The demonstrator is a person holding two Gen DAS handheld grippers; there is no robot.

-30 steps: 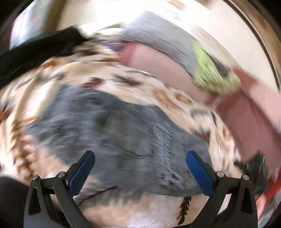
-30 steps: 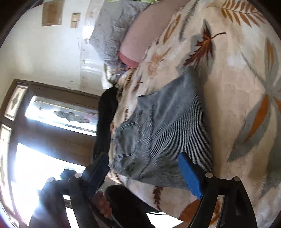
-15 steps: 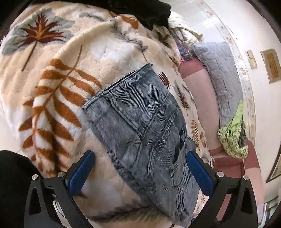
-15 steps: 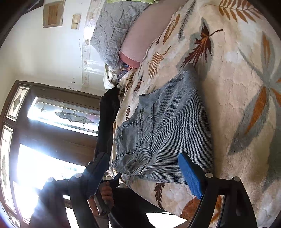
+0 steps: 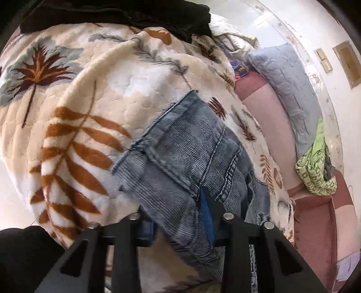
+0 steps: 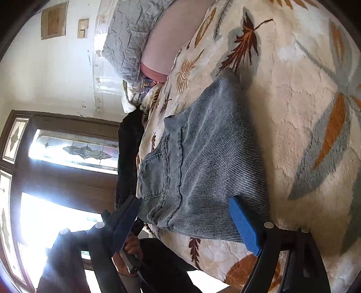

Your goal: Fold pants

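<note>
Folded blue corduroy-textured denim pants (image 5: 191, 157) lie on a cream blanket with leaf prints (image 5: 94, 94). My left gripper (image 5: 178, 223) is shut on the near edge of the pants, the fabric pinched between its blue pads. In the right wrist view the same pants (image 6: 203, 162) lie on the blanket (image 6: 304, 78), with a back pocket visible at their left side. My right gripper (image 6: 187, 223) is open and empty, its pads straddling the near edge of the pants just above them.
A black garment (image 5: 117, 15) lies at the far edge of the blanket. A grey pillow (image 5: 291, 90), pink bedding (image 5: 268, 119) and a green patterned cloth (image 5: 315, 171) lie to the right. A bright window and dark wooden door (image 6: 56, 157) stand left in the right wrist view.
My left gripper has moved in to the pants' near edge and closed on the fabric. My right gripper has stayed open and nearly still over the pants.
</note>
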